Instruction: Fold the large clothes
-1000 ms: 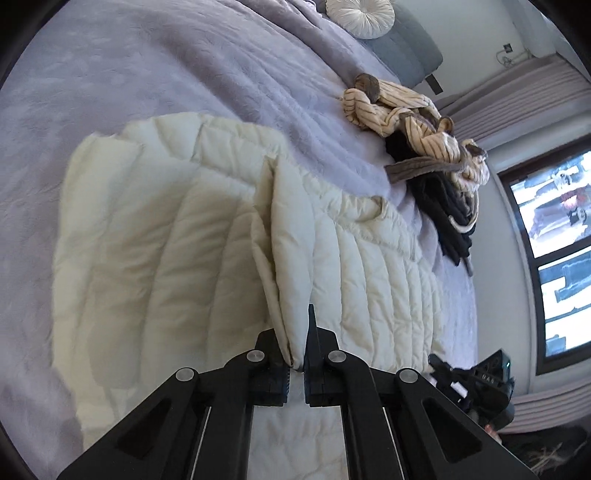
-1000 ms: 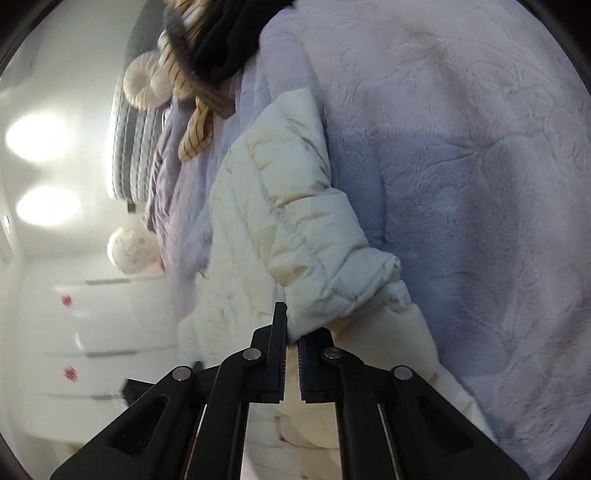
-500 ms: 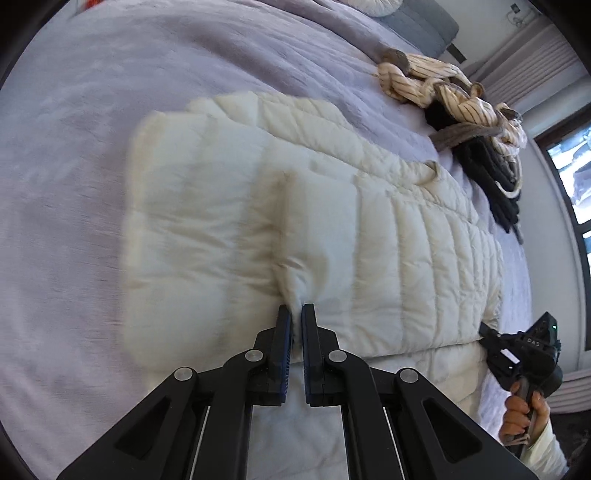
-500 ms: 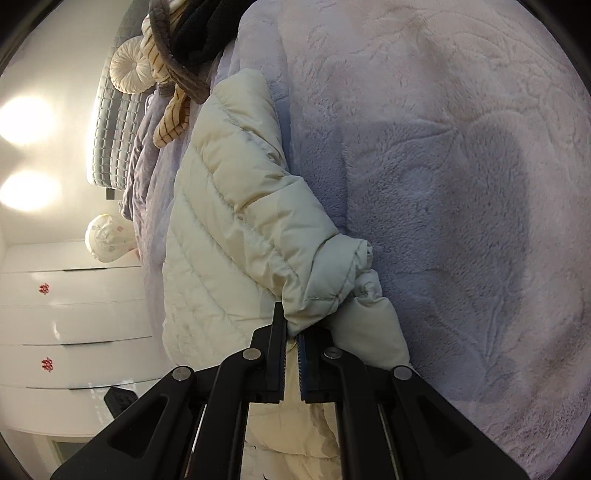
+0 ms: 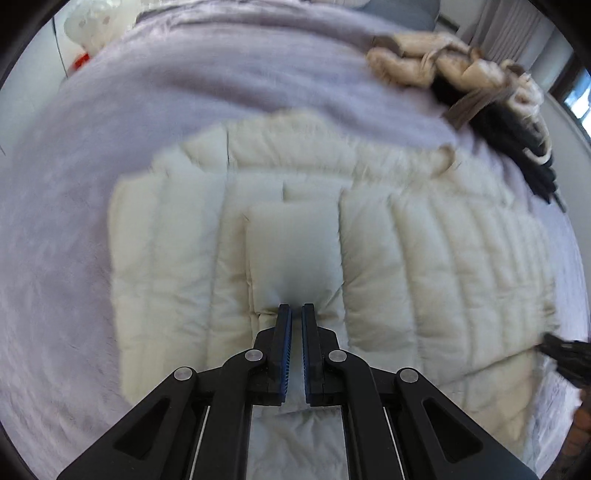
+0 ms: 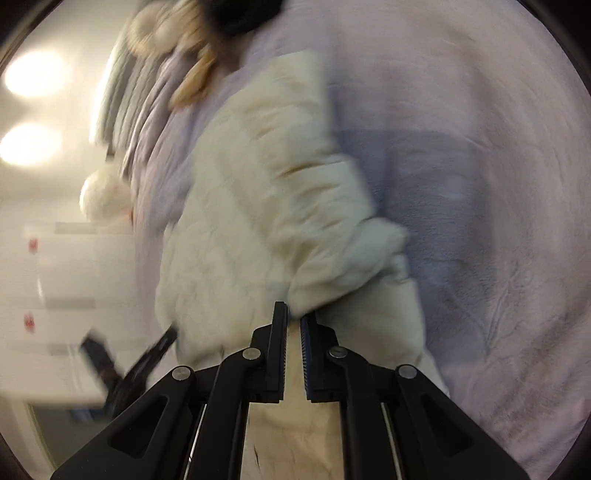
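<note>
A cream quilted puffer jacket (image 5: 424, 251) lies spread on a lilac fleece bedspread (image 5: 92, 147). My left gripper (image 5: 296, 308) is shut on a folded quilted panel of the jacket and holds it over the jacket's body. In the right wrist view the jacket (image 6: 266, 206) hangs bunched. My right gripper (image 6: 294, 312) is shut on its puffy edge above the bedspread (image 6: 480, 221). The right gripper shows at the right edge of the left wrist view (image 5: 565, 356). The left gripper shows blurred at the lower left of the right wrist view (image 6: 125, 365).
A pile of striped beige and black clothes (image 5: 480, 85) lies on the far right of the bed. A grey headboard (image 6: 122, 85) and a round cushion (image 6: 147, 29) are beyond. A white plush (image 6: 101, 195) and white cabinets (image 6: 55, 295) stand to the left.
My left gripper has carried the jacket panel across and down onto the jacket body. My right gripper has lifted its jacket edge; both views are blurred by motion.
</note>
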